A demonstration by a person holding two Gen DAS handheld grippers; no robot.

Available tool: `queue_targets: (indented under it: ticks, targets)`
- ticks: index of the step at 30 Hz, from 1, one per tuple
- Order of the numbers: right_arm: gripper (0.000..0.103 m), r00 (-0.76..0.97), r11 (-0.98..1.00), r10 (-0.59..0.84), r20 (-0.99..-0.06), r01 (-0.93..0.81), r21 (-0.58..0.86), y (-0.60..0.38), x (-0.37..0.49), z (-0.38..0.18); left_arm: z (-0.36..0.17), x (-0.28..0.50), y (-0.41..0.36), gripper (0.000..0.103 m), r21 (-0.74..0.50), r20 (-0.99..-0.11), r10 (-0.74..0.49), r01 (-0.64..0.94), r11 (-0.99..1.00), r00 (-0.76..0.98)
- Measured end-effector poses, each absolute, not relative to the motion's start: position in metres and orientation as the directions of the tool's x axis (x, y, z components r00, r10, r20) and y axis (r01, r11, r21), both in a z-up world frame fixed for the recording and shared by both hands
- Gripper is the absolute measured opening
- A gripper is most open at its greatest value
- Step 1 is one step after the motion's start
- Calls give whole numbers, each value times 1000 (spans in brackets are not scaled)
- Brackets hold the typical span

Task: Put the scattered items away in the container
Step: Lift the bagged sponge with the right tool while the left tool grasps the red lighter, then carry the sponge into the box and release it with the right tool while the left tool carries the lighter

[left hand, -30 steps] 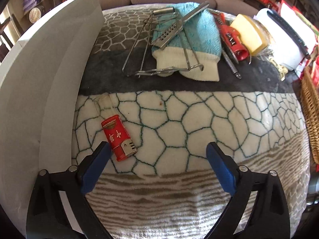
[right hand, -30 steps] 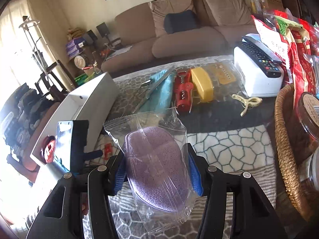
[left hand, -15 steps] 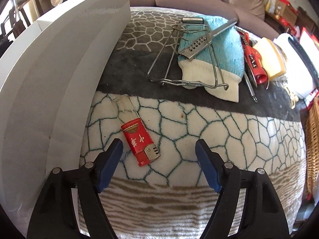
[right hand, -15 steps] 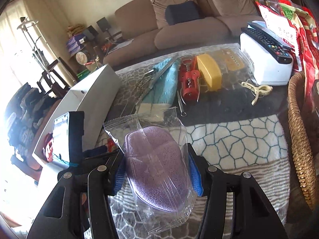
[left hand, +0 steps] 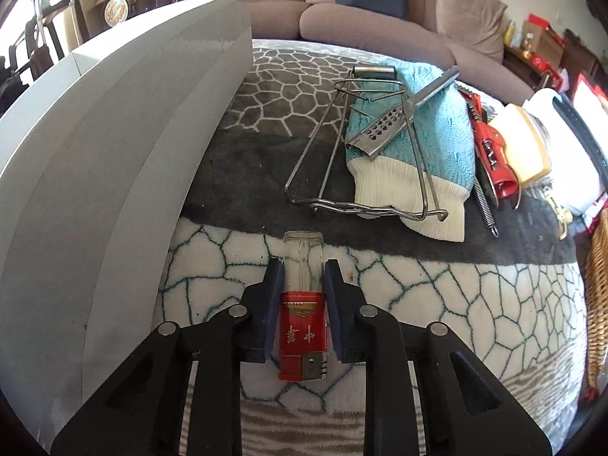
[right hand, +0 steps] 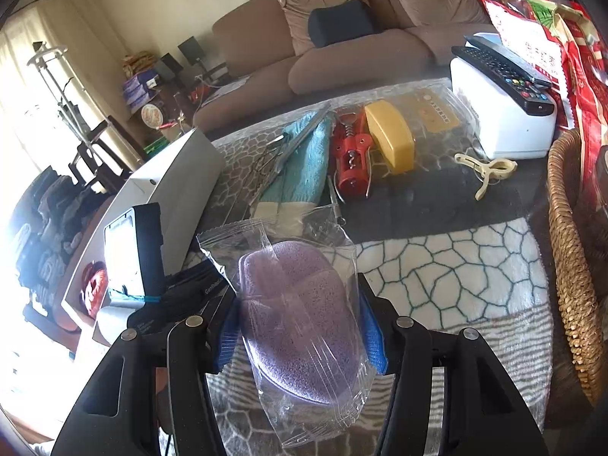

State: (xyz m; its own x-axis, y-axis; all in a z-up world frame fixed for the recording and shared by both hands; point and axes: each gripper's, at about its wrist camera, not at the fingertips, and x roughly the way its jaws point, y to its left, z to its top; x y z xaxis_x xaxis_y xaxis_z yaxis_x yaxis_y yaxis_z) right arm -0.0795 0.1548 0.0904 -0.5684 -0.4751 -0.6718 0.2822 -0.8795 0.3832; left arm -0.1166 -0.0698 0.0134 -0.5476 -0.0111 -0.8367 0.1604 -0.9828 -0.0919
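My left gripper [left hand: 303, 266] is shut on a red lighter [left hand: 303, 338] with a clear end, low on the patterned blanket [left hand: 475, 304], right beside the white container's wall [left hand: 125, 174]. My right gripper [right hand: 298, 304] is shut on a purple sponge in a clear wrapper [right hand: 300, 319], held above the blanket. The white container [right hand: 178, 186] shows at the left of the right wrist view, with the left gripper's body in front of it.
On the blanket lie a wire rack [left hand: 361, 144], a metal grater [left hand: 395, 117], a teal sock [left hand: 429, 144], a red corkscrew [left hand: 494, 155], a yellow block [left hand: 520, 144] and a cream clip [right hand: 490, 171]. A white box [right hand: 501, 114] carries a remote. A wicker basket [right hand: 570, 266] stands right.
My left gripper moved forward over the lighter and closed on it. My right gripper kept hold of the sponge and drifted slightly.
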Motion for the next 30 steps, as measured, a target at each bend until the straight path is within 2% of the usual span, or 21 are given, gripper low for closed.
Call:
queue_targets:
  ticks: [8,12,15,20,24,27,30]
  targets:
    - [56,-585,-861,-507,-633,312,402,145,-73,109,39,-96,-69,21,-212,-816,142,62,-975,-561]
    - [56,-605,-846,-530,-595,321,426,145,-70,124,92,-73,-82,21,-333,-741,294,-49,-942,-604]
    - [56,-621,-826,-556,-552,340,450,142,-67,139,136,-50,-110,21,-379,-677,344,-93,-921,-651]
    - [56,-601,-784,-617,-507,421,456,112,-61,162,186,-32,-179,21,-361,-658,314,-79,-929,-684]
    - [56,-533,-722,-692,-487,509,469,59,-61,173,210,-31,-242,21,-262,-677,178,7,-965,-714]
    - [56,-469,-692,-719,-513,558,459,2,-74,174,210,-37,-281,21,-222,-691,102,76,-972,-716]
    - [56,-381,-667,-724,-575,598,444,-63,-104,167,200,-45,-308,21,-229,-702,87,108,-967,-707]
